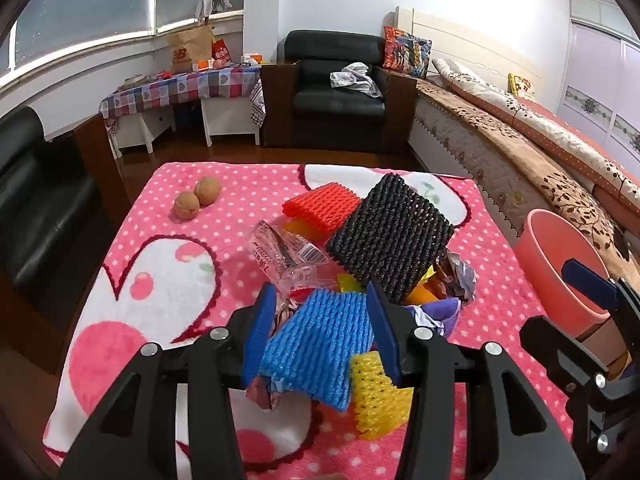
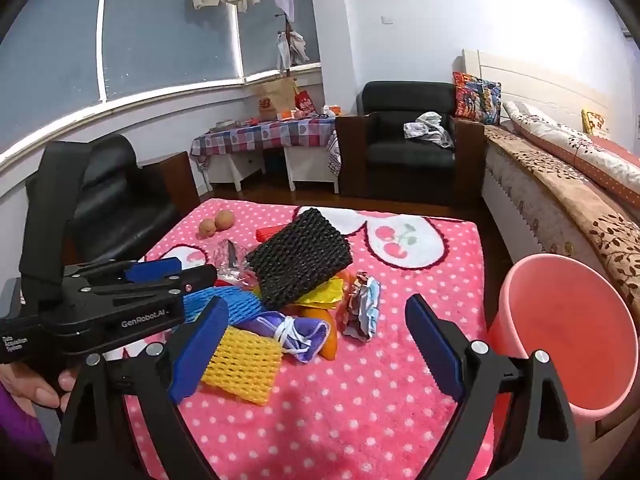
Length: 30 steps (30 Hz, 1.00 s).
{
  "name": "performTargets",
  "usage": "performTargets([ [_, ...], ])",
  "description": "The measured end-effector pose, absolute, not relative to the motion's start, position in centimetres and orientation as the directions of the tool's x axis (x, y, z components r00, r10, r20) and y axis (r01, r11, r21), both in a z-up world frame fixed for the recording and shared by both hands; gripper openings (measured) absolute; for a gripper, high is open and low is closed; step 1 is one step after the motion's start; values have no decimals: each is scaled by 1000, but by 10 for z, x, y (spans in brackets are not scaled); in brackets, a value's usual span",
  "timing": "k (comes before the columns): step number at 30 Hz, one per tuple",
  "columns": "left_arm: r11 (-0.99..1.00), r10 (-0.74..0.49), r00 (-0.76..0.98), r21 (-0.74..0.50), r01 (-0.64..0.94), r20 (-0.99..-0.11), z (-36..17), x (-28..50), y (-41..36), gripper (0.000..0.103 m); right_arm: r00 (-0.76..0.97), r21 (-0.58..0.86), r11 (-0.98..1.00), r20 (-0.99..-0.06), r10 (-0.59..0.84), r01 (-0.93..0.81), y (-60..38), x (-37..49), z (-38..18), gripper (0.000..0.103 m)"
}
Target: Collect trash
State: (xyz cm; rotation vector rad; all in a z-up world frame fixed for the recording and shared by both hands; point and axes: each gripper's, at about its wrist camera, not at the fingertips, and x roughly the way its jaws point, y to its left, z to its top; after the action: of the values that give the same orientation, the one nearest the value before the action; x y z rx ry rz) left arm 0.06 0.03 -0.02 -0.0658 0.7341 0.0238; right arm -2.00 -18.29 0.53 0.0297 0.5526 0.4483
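A heap of trash lies on the pink dotted blanket (image 1: pixel 168 184): a black foam net (image 1: pixel 390 236), a red foam net (image 1: pixel 322 206), a clear plastic wrapper (image 1: pixel 284 256), a yellow foam net (image 1: pixel 378 396), a crumpled wrapper (image 1: pixel 458 276) and a purple face mask (image 2: pixel 298 332). My left gripper (image 1: pixel 320 320) is shut on a blue foam net (image 1: pixel 316 344) at the near side of the heap. My right gripper (image 2: pixel 320 344) is open and empty above the blanket, right of the heap. A pink bin (image 2: pixel 568 332) stands at the blanket's right edge.
Two walnuts (image 1: pixel 196 198) lie at the far left of the blanket. Black armchairs (image 1: pixel 336 80) stand behind and to the left. A bed (image 1: pixel 520 128) runs along the right. A table with a checked cloth (image 1: pixel 180 88) stands under the window.
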Motion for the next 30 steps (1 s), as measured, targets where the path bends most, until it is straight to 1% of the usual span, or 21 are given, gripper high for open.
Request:
performTargets([
  [5,998,-1,741,-52,-46,-672,4,0,-3,47,761,152,913,-511,400,-378,-186,-18,4,89],
  [30,998,-1,752,-54,-46,-659,7,-7,-8,47,809,142,928,-458,369,-343,-194,-27,13,87],
])
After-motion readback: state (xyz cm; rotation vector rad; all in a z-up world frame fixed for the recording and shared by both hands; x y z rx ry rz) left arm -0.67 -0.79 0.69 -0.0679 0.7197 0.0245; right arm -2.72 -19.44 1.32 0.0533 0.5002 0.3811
